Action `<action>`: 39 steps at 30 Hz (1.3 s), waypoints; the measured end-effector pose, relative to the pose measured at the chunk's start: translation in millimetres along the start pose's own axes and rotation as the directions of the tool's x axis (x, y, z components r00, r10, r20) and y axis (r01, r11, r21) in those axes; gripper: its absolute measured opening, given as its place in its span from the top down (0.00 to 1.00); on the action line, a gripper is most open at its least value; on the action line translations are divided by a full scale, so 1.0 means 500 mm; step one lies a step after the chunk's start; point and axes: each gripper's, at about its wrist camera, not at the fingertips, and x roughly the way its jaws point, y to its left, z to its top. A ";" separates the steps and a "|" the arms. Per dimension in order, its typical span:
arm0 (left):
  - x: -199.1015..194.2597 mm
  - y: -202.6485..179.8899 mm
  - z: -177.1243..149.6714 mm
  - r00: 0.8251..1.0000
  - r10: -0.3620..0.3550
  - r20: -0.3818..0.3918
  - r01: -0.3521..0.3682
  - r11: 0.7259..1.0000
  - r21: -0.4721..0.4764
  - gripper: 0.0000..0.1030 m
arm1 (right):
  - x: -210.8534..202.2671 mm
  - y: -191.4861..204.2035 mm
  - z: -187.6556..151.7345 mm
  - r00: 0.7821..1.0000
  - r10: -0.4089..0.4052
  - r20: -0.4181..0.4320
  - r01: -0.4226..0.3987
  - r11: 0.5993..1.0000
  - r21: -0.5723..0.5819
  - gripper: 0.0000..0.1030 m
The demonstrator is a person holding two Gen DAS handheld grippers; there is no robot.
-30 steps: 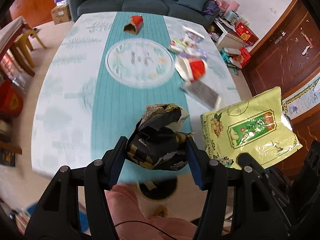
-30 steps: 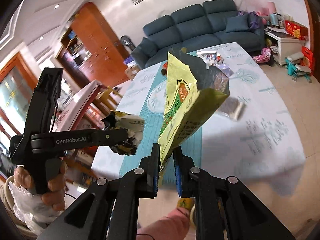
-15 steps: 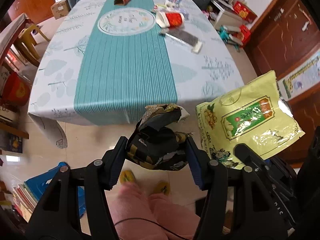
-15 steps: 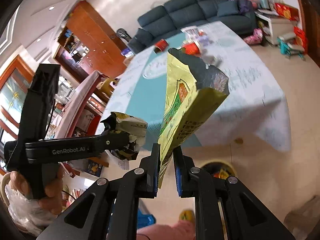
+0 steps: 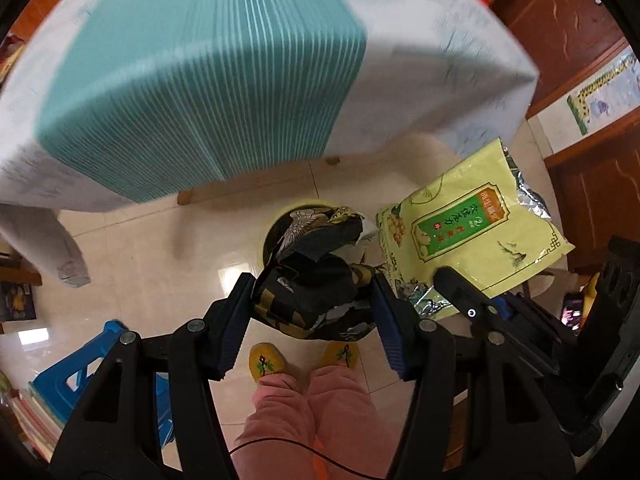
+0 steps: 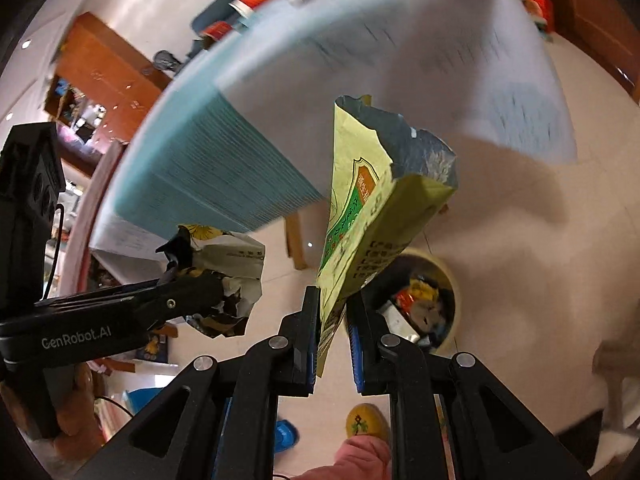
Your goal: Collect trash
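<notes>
Crumpled black-and-gold wrapper: clamped between the pads of the left gripper, jaws about half spread, hanging over the round waste bin on the tiled floor. Yellow-green snack bag: pinched at its lower edge by the nearly closed right gripper, above the bin's left rim, with the table beyond. Step judged: delivery to bin; the next move calls for centring both items over the opening, then spreading the jaws.
</notes>
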 end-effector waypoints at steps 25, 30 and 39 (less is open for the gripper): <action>0.513 0.009 -0.004 0.998 0.032 -0.056 -0.027 0.996 0.087 0.43 | 0.450 -0.218 -0.104 0.989 -0.090 -0.120 0.086 0.995 -0.042 0.65; 0.549 0.023 -0.014 0.995 0.066 -0.073 -0.059 0.994 0.089 0.22 | 0.456 -0.222 -0.104 0.986 -0.121 -0.117 0.118 0.992 -0.034 0.61; 0.497 0.036 -0.016 0.995 0.101 -0.022 -0.099 0.993 0.065 0.20 | 0.388 -0.209 -0.073 0.986 -0.132 -0.105 0.132 0.991 -0.003 0.57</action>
